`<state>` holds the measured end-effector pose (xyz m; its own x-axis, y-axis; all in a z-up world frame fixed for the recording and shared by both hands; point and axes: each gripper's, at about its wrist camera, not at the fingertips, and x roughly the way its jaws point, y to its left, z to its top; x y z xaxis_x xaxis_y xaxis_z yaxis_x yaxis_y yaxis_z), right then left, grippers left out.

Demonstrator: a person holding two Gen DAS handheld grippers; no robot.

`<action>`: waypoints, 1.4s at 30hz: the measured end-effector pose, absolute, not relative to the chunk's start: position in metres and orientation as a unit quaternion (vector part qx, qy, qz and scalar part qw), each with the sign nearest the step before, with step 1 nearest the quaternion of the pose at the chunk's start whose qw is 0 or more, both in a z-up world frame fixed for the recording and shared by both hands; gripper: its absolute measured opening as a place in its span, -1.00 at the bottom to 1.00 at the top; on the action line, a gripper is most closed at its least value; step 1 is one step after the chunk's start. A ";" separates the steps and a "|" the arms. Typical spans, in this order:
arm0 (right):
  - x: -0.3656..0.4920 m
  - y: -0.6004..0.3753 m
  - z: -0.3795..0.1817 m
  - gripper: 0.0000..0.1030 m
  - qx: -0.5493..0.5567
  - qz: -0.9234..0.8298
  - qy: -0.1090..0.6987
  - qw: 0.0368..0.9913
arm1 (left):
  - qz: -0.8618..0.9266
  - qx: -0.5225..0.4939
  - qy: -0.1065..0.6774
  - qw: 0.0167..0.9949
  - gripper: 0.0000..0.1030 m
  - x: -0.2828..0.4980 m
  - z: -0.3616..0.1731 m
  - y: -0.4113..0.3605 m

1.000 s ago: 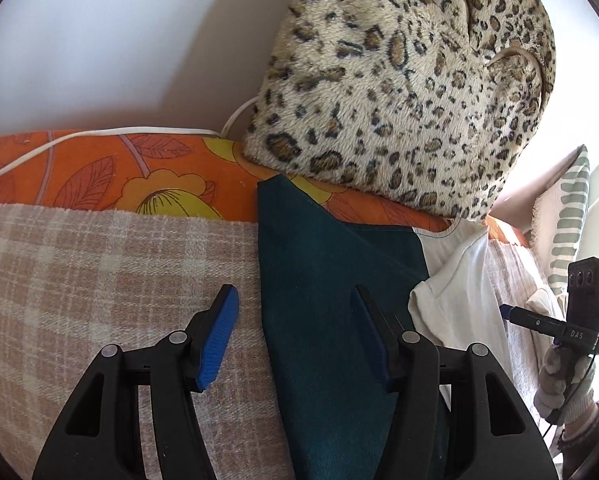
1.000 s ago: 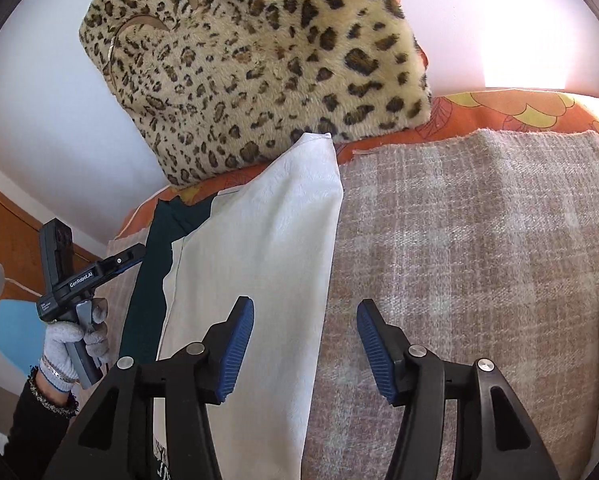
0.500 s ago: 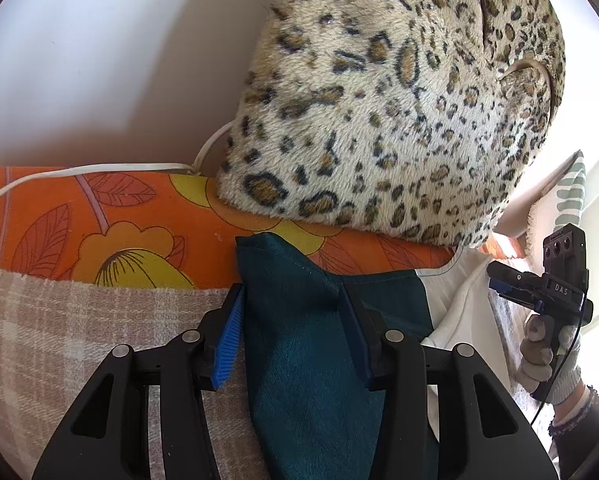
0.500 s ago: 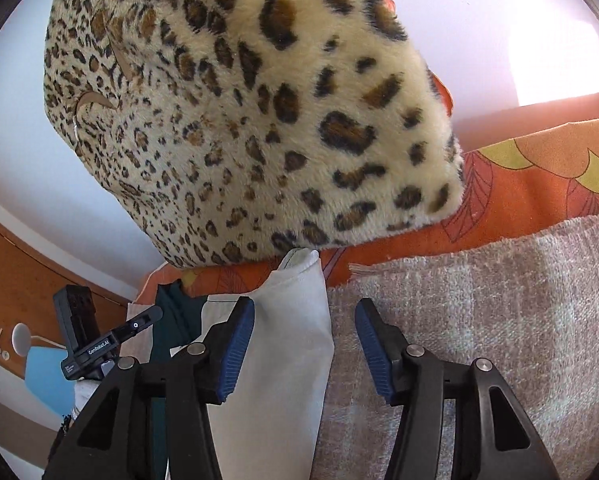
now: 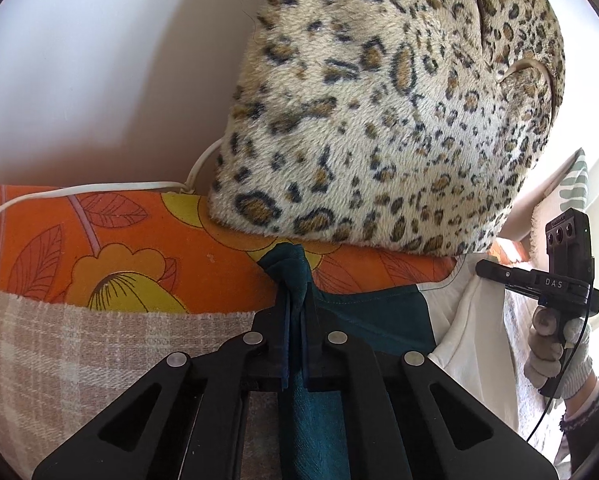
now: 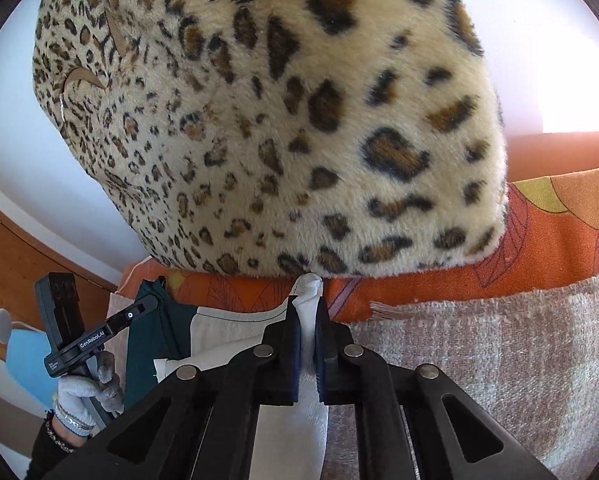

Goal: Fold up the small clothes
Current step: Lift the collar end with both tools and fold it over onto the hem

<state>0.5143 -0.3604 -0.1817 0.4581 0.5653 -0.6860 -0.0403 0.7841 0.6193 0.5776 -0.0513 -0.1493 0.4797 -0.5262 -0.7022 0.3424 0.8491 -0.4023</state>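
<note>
A small teal-and-white garment [image 5: 375, 316] lies on a plaid blanket [image 5: 99, 344], its far edge reaching an orange floral sheet [image 5: 147, 256] under a leopard-print cushion [image 5: 379, 120]. Both claws, open around the far corners a second ago, have just closed: the left gripper [image 5: 295, 312] now pinches the bunched teal corner, the right gripper [image 6: 307, 320] the white corner [image 6: 309, 286]. With both far corners secured, the cloth looks ready to be lifted and drawn back toward the near edge for a first fold. A white cable [image 5: 79, 190] runs along the wall behind.
</note>
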 end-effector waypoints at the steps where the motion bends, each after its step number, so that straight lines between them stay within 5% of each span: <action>1: 0.514 -0.360 -0.178 -0.96 0.264 0.191 0.485 0.811 | -0.256 -0.110 0.440 0.854 -0.96 0.577 -0.147 -0.052; 19: 0.469 -0.339 -0.082 -0.97 0.151 0.243 0.464 0.838 | -0.273 -0.101 0.399 0.869 -0.96 0.520 -0.082 -0.040; 42: 0.275 -0.315 -0.033 -0.97 0.136 0.258 0.437 0.851 | -0.293 -0.068 0.371 0.878 -0.96 0.339 -0.063 -0.011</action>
<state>0.2752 -0.3145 -0.0329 0.4849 0.5579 -0.6735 -0.3208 0.8299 0.4564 0.3385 -0.0112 -0.0629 0.5523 -0.5656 -0.6124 0.4645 0.8188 -0.3373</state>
